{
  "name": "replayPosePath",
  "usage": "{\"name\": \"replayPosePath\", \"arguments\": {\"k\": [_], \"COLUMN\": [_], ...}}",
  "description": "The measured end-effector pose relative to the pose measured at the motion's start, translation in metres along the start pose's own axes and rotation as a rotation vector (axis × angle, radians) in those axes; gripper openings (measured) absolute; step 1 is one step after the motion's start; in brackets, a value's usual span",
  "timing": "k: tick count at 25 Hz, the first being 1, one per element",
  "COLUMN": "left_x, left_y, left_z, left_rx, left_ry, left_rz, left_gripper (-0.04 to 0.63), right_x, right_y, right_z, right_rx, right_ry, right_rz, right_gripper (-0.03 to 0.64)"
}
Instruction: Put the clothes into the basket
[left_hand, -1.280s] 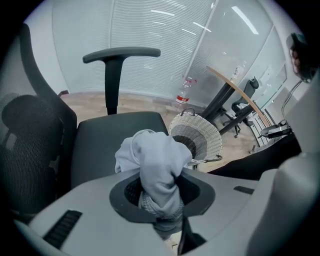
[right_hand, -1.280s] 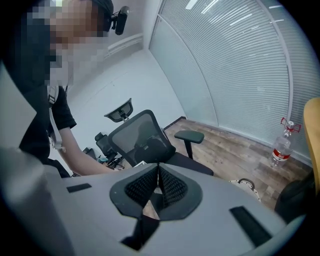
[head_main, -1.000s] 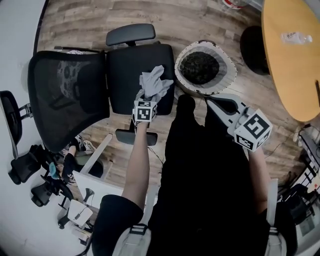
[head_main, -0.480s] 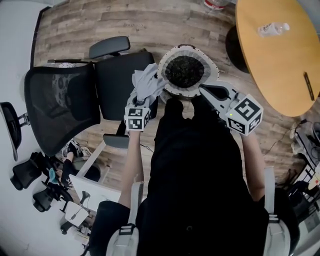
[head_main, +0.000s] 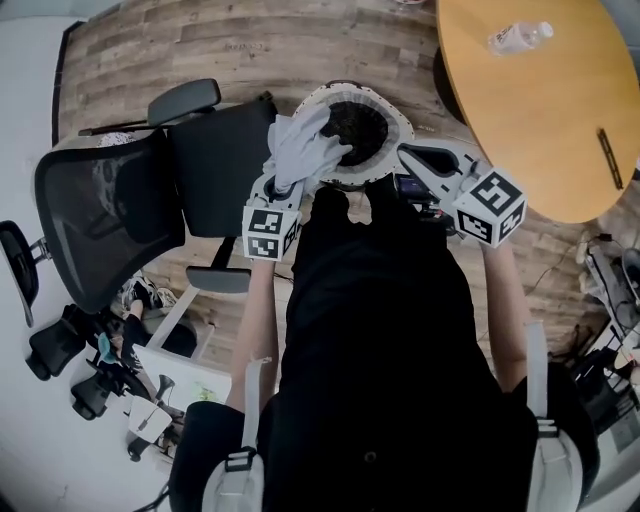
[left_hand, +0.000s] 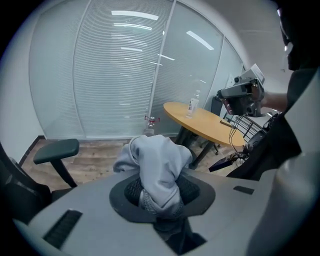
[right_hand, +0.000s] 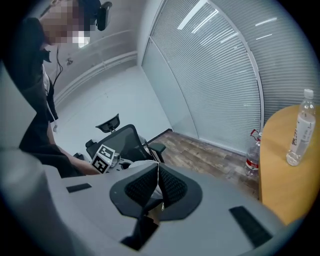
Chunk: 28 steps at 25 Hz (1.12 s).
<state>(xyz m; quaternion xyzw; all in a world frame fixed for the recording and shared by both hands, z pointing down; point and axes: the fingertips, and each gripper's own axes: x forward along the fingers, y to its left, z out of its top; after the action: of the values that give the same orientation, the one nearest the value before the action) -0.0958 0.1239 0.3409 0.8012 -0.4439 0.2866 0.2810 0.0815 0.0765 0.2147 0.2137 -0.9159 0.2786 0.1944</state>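
In the head view, the basket (head_main: 402, 128) stands on the floor at 12 o'clock from the person, with the office chair (head_main: 215, 170) at its 9 o'clock and the round wooden worktop (head_main: 540, 110) at its 3 o'clock. Dark cloth (head_main: 365, 138) already lies inside, so I judge that part of the task is done. The left gripper (head_main: 287, 185) holds the grey garment (head_main: 305, 148) over the basket's rim at 9 o'clock. It is carried but not yet let go, so the release is what is left for this piece. No other loose garment shows on the chair seat. The garment's long axis runs from the jaws at 7 o'clock toward 1 o'clock, with its free end over the basket's opening. In the left gripper view, the jaws pinch the bunched garment. It rises from them toward 12 o'clock and folds over, with one lobe drooping toward 9 o'clock. In the right gripper view, the jaws of the right gripper (head_main: 408, 153) are pressed together with no cloth between them, and this gripper is just beside the basket's rim at 4 o'clock.
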Motion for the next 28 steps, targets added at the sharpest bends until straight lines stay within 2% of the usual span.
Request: {"name": "replayPosePath", "arguments": {"k": [6, 10, 15, 22, 28], "left_x": [0.038, 0.067, 0.105, 0.17, 0.235], "left_y": [-0.034, -0.05, -0.06, -0.055, -0.044], "left_z": [0.011, 0.006, -0.017, -0.058, -0.1], "left_rx": [0.012, -0.013, -0.034, -0.027, -0.06], "left_ry": [0.029, 0.05, 0.103, 0.166, 0.199], "left_rz": [-0.052, -0.075, -0.102, -0.101, -0.099], "left_gripper": [0.103, 0.104, 0.103, 0.104, 0.104], "right_x": [-0.023, -0.027, -0.016, 0.016, 0.041], "right_y": [-0.029, -0.045, -0.054, -0.078, -0.103], "right_z": [-0.016, -0.032, -0.057, -0.1, -0.144], "right_rx": [0.042, 0.064, 0.09, 0.138, 0.15], "right_ry": [0.021, 0.049, 0.084, 0.124, 0.169], "right_rz": [-0.023, -0.022, 0.009, 0.04, 0.054], "right_gripper": [0.017, 0.017, 0.017, 0.017, 0.017]}}
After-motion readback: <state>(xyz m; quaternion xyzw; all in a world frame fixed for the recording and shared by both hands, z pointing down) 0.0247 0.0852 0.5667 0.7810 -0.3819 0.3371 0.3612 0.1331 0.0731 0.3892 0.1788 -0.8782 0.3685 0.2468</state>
